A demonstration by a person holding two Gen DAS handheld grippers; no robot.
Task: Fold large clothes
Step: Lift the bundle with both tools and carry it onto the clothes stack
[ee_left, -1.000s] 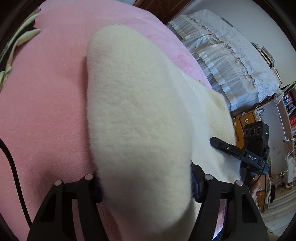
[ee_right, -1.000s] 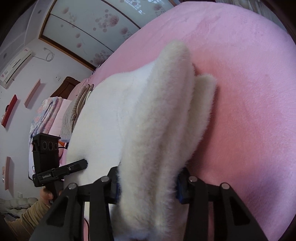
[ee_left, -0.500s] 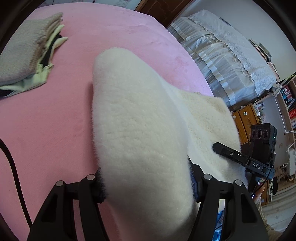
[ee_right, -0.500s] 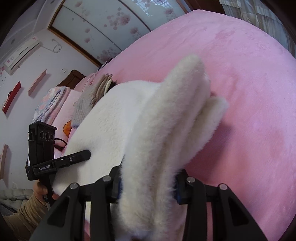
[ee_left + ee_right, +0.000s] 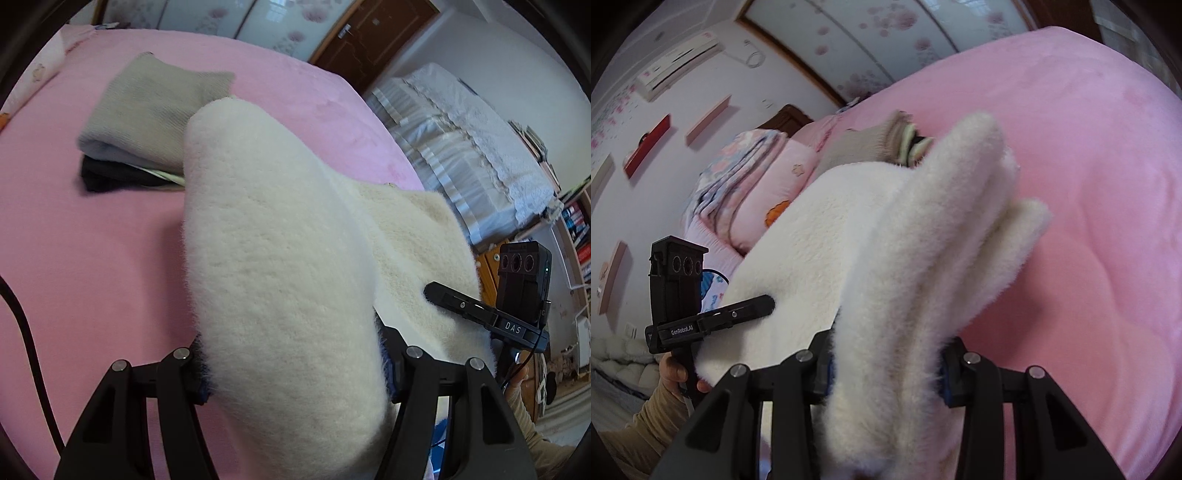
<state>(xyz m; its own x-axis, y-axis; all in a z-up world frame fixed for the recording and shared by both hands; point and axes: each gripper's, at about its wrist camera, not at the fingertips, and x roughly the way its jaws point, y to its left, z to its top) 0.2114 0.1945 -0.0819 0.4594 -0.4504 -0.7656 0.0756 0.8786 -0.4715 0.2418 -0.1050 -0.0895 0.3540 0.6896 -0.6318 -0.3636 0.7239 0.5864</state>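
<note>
Over the pink bed (image 5: 92,258), the left hand-held gripper (image 5: 291,365) pinches a thick fold of the white fleece (image 5: 280,266). Beside it, the right hand-held gripper (image 5: 886,373) pinches another fold, the fleece stretched between them above the bed. Behind lies a folded stack (image 5: 147,110).

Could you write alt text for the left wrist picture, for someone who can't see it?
A handheld left gripper clamps a thick fold of fluffy cream garment above a pink bed. Folded clothes are stacked behind, and the right gripper holds the garment's other side.
</note>
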